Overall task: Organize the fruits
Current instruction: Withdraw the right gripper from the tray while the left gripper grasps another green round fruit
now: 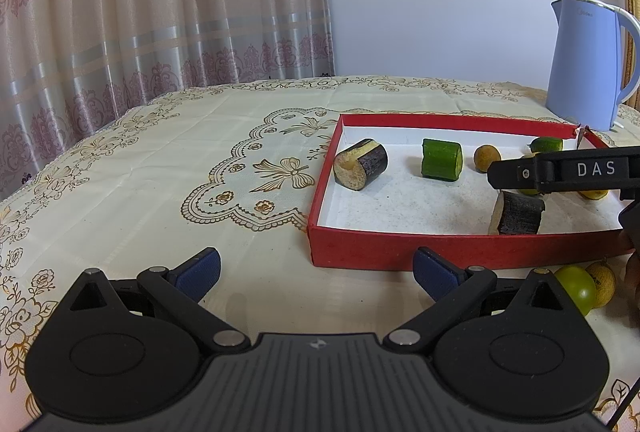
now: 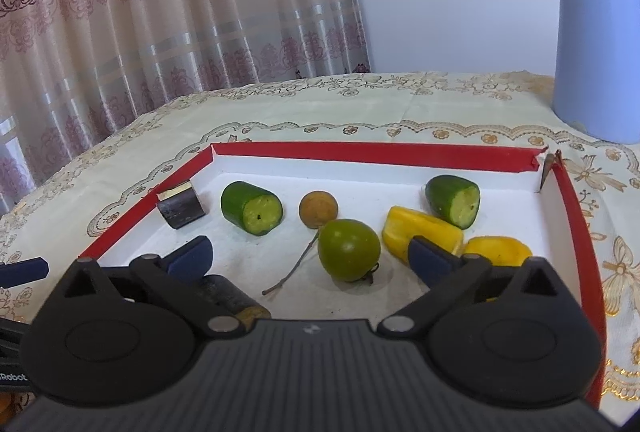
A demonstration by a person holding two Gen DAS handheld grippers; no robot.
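surface point(image 1: 160, 168): slick cream cloth, gold print.
red tray point(image 2: 360, 151): stiff card, low walls, white floor; holds the sorted pieces.
green tomato point(image 2: 349, 249): in tray, between right tongs point(image 2: 316, 256) tips, untouched. Round, smooth, firm; likely to roll, so take it across the middle.
cucumber chunks point(image 2: 252, 208): stubby cylinders, waxy skin, wet cut ends; grip the skin.
loose fruits point(image 1: 578, 288): outside tray, front wall; still to go in.
left tongs point(image 1: 316, 272): wide, empty.
right tongs: wide, empty.

Glossy green tomato point(image 2: 349, 250), matt cardboard tray point(image 2: 372, 151)
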